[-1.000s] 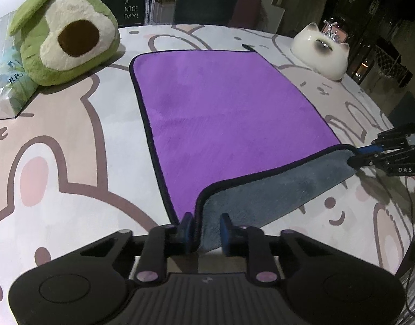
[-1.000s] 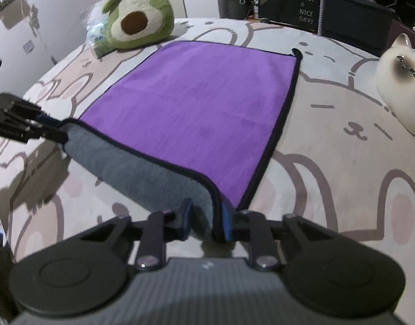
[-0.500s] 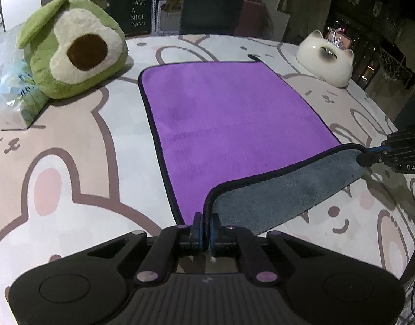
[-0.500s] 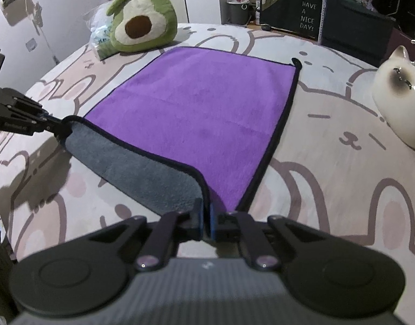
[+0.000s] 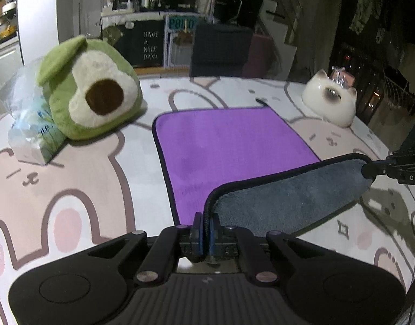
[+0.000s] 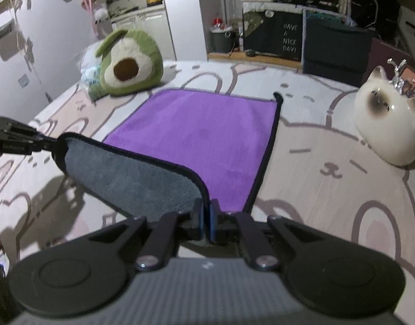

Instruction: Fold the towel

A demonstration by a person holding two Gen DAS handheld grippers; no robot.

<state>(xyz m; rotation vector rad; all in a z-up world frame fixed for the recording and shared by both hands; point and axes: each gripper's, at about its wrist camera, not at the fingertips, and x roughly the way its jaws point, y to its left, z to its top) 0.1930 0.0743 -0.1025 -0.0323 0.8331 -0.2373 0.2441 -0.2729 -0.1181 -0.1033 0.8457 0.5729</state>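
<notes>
A purple towel [image 5: 229,146] with a black hem and a grey underside lies on the table; it also shows in the right wrist view [image 6: 207,132]. Its near edge is lifted off the table, so the grey side [image 5: 286,200] faces me. My left gripper [image 5: 204,224] is shut on the near left corner. My right gripper [image 6: 206,216] is shut on the near right corner. Each gripper shows in the other's view, the right one [image 5: 370,169] and the left one [image 6: 49,143], at the ends of the raised edge.
A green avocado plush [image 5: 91,94] and a plastic bag [image 5: 26,124] sit at the far left of the table. A white cat-shaped ceramic [image 5: 329,103] stands at the far right. The tablecloth [image 5: 72,189] has a bear print. Dark furniture stands behind the table.
Both grippers closed on the near corners and rose, lifting the towel's near edge off the table and carrying it forward over the purple side.
</notes>
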